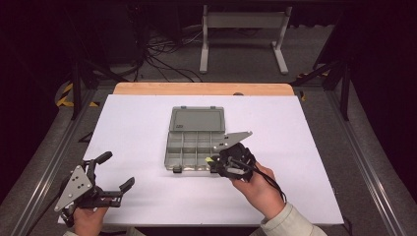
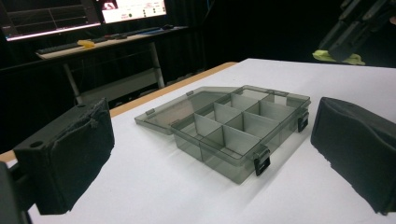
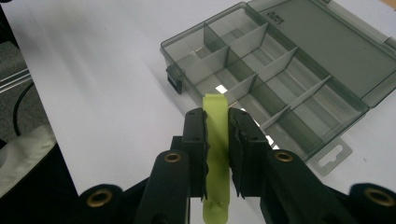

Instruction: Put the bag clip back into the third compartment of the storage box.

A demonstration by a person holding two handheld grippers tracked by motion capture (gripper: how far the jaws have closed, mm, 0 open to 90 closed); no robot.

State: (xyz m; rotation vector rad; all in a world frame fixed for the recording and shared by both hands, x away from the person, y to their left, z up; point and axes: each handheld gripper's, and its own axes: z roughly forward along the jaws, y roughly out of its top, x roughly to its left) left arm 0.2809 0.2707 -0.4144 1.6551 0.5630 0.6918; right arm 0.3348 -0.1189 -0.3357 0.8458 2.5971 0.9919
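A yellow-green strip [image 3: 216, 154] is sitting clamped between the fingers [image 3: 196, 140] of the right gripper [image 3: 216, 122], its flat faces pressed by both pads and its far end sticking out past the fingertips. In the right gripper view that free end is hanging over the near edge of the organiser box [image 3: 280, 79], by the front row of compartments. In the high view the strip [image 1: 210, 160] is showing as a small bright patch at the tip of the right gripper [image 1: 214, 163], at the box's near right corner [image 1: 194, 147].

The box is a smoky, see-through grey case divided into small compartments by upright walls, and those in view are looking bare. Its lid [image 1: 197, 119] is lying folded back flat on the surface, on the side away from the person, and two dark latches [image 2: 262, 162] are hanging at the front wall.

The right hand [image 1: 258, 189] is gripping its tool from the lower right, with a pale sleeve at the wrist and a cable trailing along it.

The left gripper [image 1: 114, 172] is resting well apart from the box, near the surface's front left corner, held by the left hand [image 1: 88, 216]. Its fingers [image 2: 70, 158] are standing wide apart with nothing between them, and the left gripper view is looking between them at the box [image 2: 233, 130].

The white surface [image 1: 137, 128] is bearing all of this, with a wooden edge along its far side.
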